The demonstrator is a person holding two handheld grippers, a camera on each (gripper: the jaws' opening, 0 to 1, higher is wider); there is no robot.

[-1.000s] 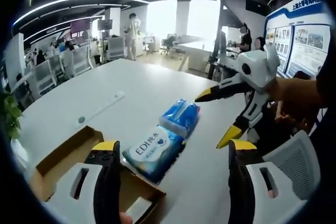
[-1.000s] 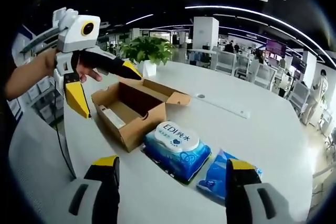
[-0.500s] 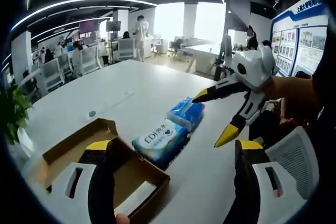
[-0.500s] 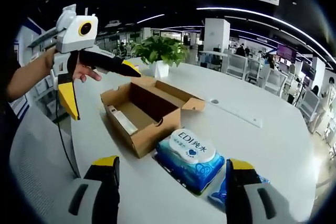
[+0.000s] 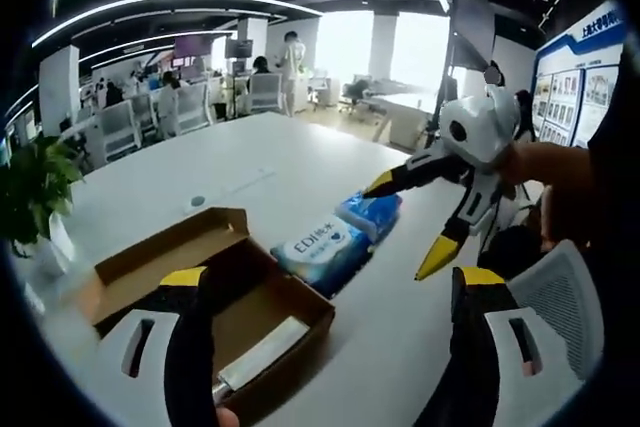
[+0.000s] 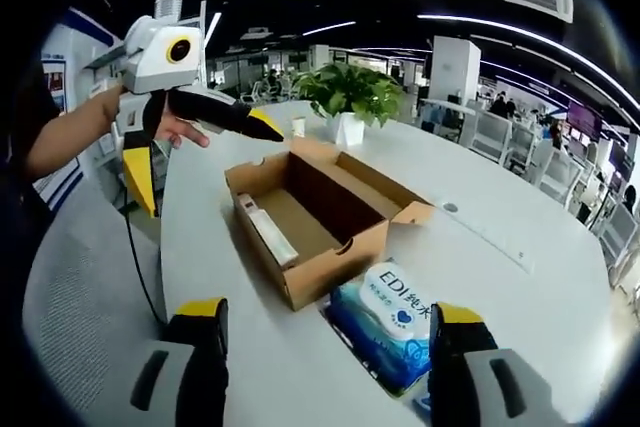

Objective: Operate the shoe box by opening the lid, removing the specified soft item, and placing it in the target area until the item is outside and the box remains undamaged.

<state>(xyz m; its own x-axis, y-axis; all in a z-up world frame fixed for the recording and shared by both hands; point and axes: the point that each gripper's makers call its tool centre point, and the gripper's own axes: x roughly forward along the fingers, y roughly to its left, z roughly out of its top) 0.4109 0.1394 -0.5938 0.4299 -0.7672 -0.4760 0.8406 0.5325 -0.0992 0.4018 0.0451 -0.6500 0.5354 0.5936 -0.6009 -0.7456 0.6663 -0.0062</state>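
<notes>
Table (image 6: 520, 277) carried everything: the shoe box (image 6: 318, 215) stood open and intact, a slim white item (image 6: 268, 232) left inside, while the wipes pack (image 6: 392, 322) lay just beside its wall, already outside. You held your left gripper (image 6: 190, 152) and right gripper (image 5: 425, 222) spread and empty above the table, probably because the removal looked finished.

Wipes pack (image 6: 397, 326) between my right jaws, just past the shoe box (image 6: 318, 219): white label reads "EDI" plus Chinese characters, probably 纯水, with a blue heart. Same label on it ahead of my left jaws (image 5: 328, 250). Wall board (image 5: 585, 77) far right of my left tool: blue header, Chinese text, too small to read.
</notes>
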